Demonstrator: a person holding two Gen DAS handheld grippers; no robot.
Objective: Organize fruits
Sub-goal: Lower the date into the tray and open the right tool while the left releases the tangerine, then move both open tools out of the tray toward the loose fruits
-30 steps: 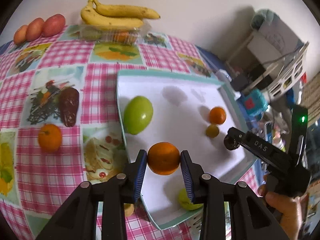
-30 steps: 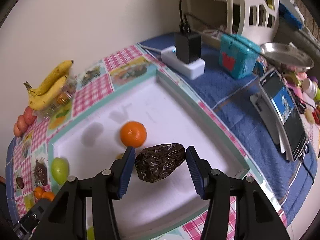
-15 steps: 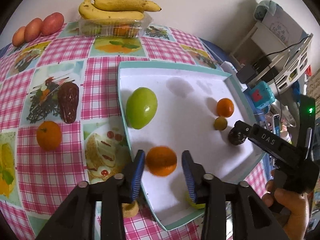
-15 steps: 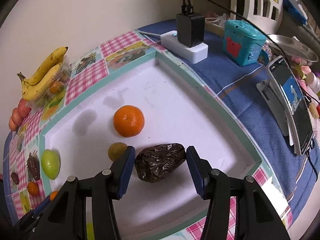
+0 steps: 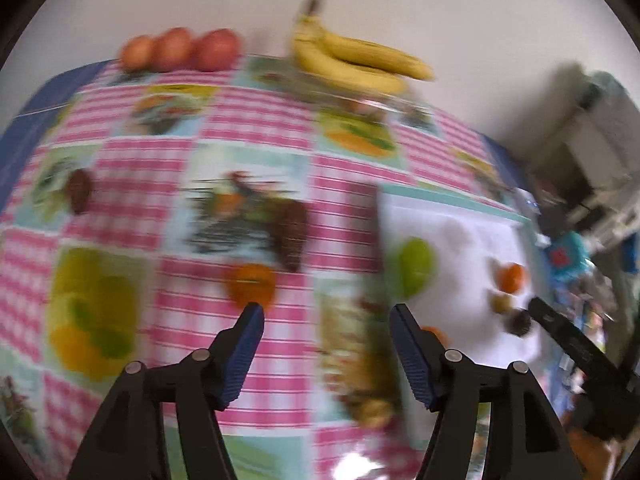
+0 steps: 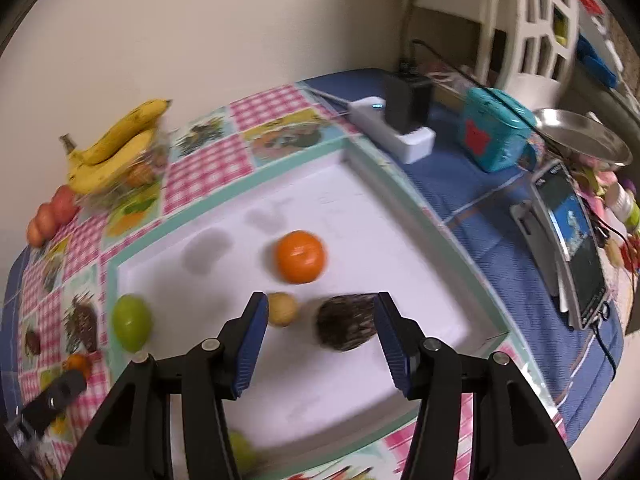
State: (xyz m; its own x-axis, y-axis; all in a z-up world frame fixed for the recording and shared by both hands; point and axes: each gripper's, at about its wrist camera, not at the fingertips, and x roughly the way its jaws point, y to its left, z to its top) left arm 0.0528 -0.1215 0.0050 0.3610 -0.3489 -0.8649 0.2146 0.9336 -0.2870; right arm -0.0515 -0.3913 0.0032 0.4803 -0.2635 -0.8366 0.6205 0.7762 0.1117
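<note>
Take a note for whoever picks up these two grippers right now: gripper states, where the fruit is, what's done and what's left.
Left gripper: fingers opening, nothing between them, above the cloth near a loose orange.
Right gripper: open over the tray. A dark fruit lies by its right finger, apparently not gripped.
Done, in the tray: green fruit, tray orange, small yellow fruit, the dark fruit.
Left: the loose orange and a second dark fruit on the cloth. The bananas and red fruits sit by the wall.
</note>
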